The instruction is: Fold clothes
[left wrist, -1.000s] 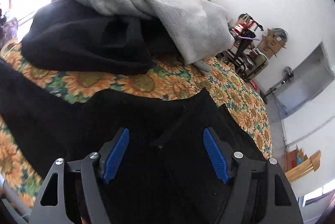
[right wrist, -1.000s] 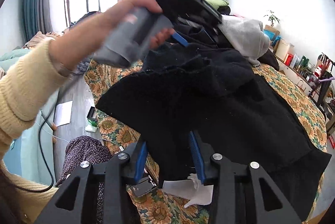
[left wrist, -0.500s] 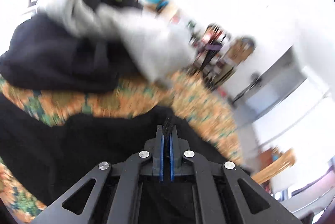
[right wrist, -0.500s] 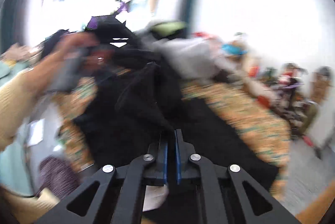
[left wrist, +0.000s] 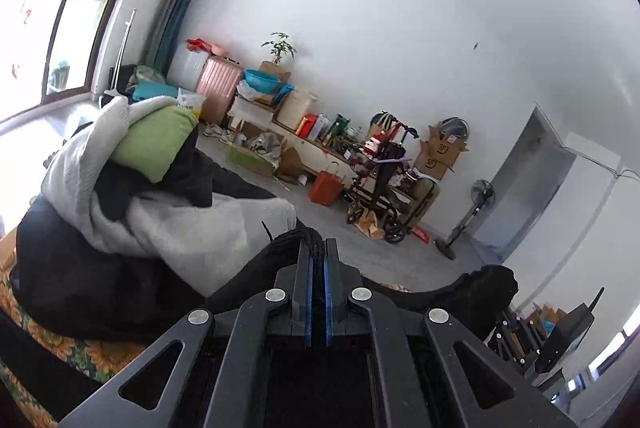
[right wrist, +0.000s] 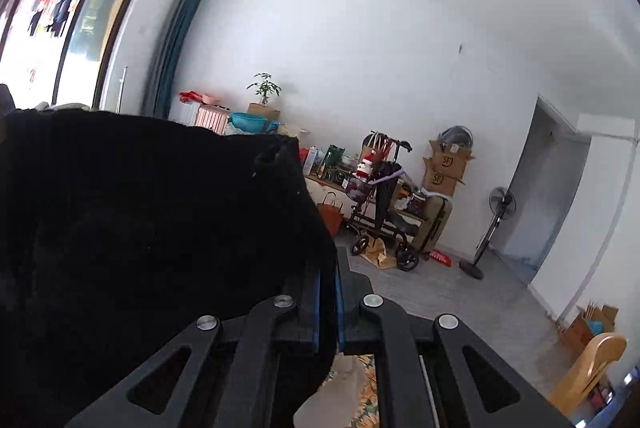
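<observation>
White walls fill the far side of the room, with a cluttered low shelf (left wrist: 304, 131) running along them, a pink suitcase (left wrist: 220, 87) at its left end, a potted plant (left wrist: 278, 47) above, stacked cardboard boxes (left wrist: 440, 155) and a standing fan (left wrist: 472, 211) off to the right near a grey doorway. Down at the near left, a sunflower-print cloth (left wrist: 100, 352) covers the surface, and on it sits a heap of laundry (left wrist: 92, 260): a grey sweater (left wrist: 180, 224) wrapped around dark pieces, a green item (left wrist: 154, 143) on top. Now the left gripper (left wrist: 317, 260), jaws clamped tight on a bunched edge of the black garment (left wrist: 260, 268), which bulges out just past the blue pads (left wrist: 309, 292) and trails away to the right. Over on the other camera, the right gripper (right wrist: 328, 280) is pinched shut on the same black garment (right wrist: 152, 228), and the fabric hangs up in front of the lens, blocking the whole left half of that view. A wooden chair (right wrist: 588, 364) peeks in at the near right, and a scrap of the floral cloth shows below the fingers.
</observation>
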{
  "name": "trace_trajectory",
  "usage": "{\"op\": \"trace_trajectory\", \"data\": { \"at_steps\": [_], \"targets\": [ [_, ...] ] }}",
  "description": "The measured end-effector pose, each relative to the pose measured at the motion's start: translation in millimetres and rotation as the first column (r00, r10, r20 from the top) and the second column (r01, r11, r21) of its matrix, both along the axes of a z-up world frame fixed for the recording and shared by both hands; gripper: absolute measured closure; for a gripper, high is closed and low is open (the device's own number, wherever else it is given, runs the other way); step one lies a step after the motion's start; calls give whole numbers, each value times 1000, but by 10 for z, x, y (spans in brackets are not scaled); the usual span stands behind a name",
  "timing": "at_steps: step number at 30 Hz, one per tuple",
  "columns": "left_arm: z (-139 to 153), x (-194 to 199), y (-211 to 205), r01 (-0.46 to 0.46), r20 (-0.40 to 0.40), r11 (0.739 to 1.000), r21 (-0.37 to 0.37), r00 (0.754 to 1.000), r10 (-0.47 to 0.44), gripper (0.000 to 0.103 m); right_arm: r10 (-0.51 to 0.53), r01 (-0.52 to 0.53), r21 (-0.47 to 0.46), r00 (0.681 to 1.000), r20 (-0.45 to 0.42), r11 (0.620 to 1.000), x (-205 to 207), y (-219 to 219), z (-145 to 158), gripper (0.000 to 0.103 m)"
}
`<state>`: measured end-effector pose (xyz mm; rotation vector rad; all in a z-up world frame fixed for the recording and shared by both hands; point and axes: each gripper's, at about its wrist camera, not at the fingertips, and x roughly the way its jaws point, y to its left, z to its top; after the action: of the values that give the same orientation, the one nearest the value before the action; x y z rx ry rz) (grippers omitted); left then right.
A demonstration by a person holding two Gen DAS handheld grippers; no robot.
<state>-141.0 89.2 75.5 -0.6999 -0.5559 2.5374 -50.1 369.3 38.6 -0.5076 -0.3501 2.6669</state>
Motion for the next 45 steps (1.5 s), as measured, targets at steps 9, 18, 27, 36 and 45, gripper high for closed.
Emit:
{"op": "trace_trajectory", "data": {
  "at_steps": [9,18,27,36,45],
  "targets": [
    [-158,-868,437,-147,-19,977,-153,989,146,99,-57,73,-222,995,76,972,-1008,275,-616,96],
    [-1121,-1778,659,-176,77,965,-197,978,194,99,-26,106,-321,970,244,941,-1267,722,-1311,95],
    [-1089,-1724,388,-194,50,977,-82,979,199,63,-37,157,-468,966,254,870,-1344,1039,-1492,27],
    [-629,-974,-375,-259,21,966,-30,966,259,15,22,50,-755,996,86,654,-1138,1431,-1244,23],
    [-1942,-16,-436,135,402,920,-367,915,26,16,389,-123,-672,884,261,730,-1095,378,-747,39]
  ]
}}
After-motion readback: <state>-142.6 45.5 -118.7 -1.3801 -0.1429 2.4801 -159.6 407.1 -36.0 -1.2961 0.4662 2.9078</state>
